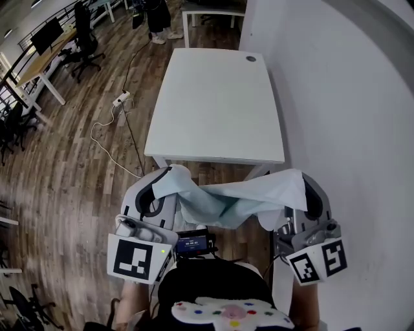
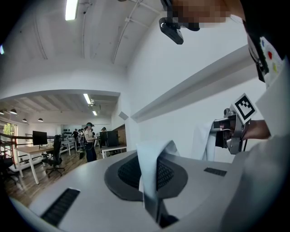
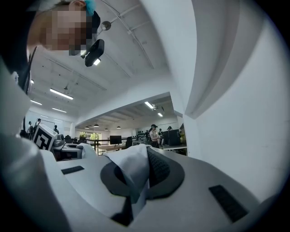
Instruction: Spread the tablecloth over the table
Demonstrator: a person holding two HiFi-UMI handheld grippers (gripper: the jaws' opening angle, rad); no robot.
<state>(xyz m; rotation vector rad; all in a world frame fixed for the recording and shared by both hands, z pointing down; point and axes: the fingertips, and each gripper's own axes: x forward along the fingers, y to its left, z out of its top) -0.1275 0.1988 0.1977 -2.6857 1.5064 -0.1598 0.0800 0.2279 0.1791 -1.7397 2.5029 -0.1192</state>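
A white table (image 1: 213, 103) stands ahead of me with its right side against the wall. The pale blue tablecloth (image 1: 240, 197) hangs bunched between my two grippers, in front of the table's near edge and off its top. My left gripper (image 1: 167, 177) is shut on the cloth's left end, and in the left gripper view a fold of the tablecloth (image 2: 152, 176) stands pinched between the jaws. My right gripper (image 1: 304, 181) is shut on the right end, with the tablecloth (image 3: 130, 174) clamped between its pads. The right gripper (image 2: 233, 129) shows across from the left one.
A white wall (image 1: 349, 129) runs along the right. A power strip with a white cable (image 1: 121, 99) lies on the wooden floor left of the table. A small dark disc (image 1: 251, 59) sits at the table's far right corner. A person (image 1: 155, 19), desks and office chairs stand further back.
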